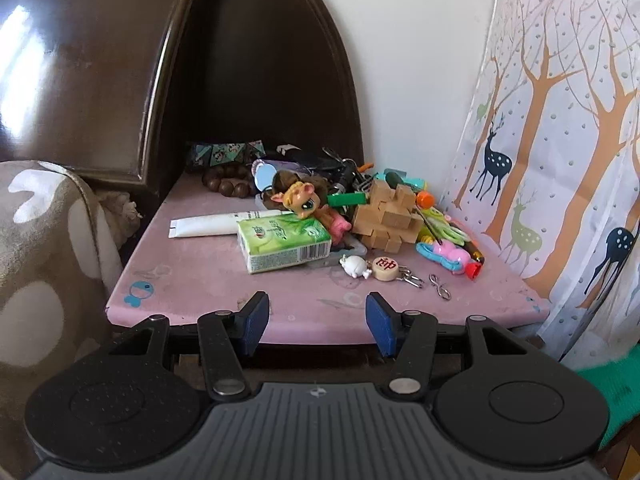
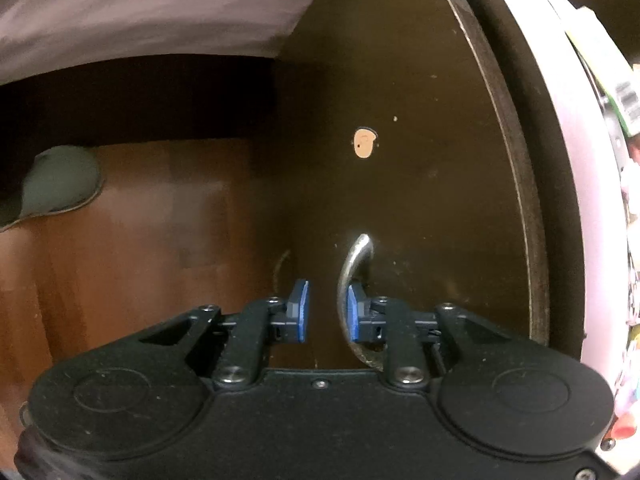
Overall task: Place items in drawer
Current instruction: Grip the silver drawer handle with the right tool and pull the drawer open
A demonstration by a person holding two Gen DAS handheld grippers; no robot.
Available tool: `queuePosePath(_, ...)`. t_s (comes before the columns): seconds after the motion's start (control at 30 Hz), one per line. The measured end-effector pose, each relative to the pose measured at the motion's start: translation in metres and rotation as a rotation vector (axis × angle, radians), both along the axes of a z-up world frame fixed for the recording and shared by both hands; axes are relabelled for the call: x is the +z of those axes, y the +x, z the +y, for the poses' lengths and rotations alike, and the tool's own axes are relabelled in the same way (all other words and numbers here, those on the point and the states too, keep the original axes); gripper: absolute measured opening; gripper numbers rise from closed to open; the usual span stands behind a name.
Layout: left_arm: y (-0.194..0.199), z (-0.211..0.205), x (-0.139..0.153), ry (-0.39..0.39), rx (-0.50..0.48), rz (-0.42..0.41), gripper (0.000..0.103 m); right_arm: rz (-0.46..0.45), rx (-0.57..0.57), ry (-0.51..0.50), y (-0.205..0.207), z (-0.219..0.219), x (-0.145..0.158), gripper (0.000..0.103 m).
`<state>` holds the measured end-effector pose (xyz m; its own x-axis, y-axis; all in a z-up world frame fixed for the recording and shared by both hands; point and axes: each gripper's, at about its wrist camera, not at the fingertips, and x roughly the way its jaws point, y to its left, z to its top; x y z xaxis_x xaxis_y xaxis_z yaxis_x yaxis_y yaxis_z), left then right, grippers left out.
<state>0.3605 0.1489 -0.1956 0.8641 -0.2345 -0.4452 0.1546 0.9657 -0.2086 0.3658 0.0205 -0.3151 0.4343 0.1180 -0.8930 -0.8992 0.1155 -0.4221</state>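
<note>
In the left wrist view a pink-topped nightstand (image 1: 208, 280) holds a green tissue pack (image 1: 286, 244), a white tube (image 1: 208, 225), a big-eyed toy pet (image 1: 304, 202), a wooden puzzle (image 1: 390, 216), dark beads (image 1: 226, 182) and keychains (image 1: 384, 270). My left gripper (image 1: 317, 322) is open and empty at the nightstand's front edge. In the right wrist view my right gripper (image 2: 326, 312) is open at the dark drawer front (image 2: 400, 180). The curved metal handle (image 2: 352, 268) lies just inside the right finger, not clamped.
A dark headboard (image 1: 80, 80) and patterned bedding (image 1: 48, 260) stand left of the nightstand. A deer-print curtain (image 1: 560, 140) hangs on the right. Wooden floor (image 2: 140, 240) and a grey slipper (image 2: 60, 184) lie beside the drawer front.
</note>
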Motion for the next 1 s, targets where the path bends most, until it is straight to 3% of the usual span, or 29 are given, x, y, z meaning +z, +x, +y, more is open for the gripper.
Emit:
queuePosePath(0.33,-0.006,0.005,0.002,0.003,0.005,-0.009,0.053,-0.018,-0.065,0.023,-0.015,-0.001,0.006,0.023)
queuePosePath(0.57,-0.004,0.006,0.002,-0.008,0.006,-0.015,0.053,-0.006,0.03,-0.005,-0.051,-0.014,0.012,0.022)
queuePosePath(1.0,-0.01,0.007,0.003,0.001,0.019,-0.018,0.053,-0.02,0.006,0.011,-0.098,-0.015,0.019,0.022)
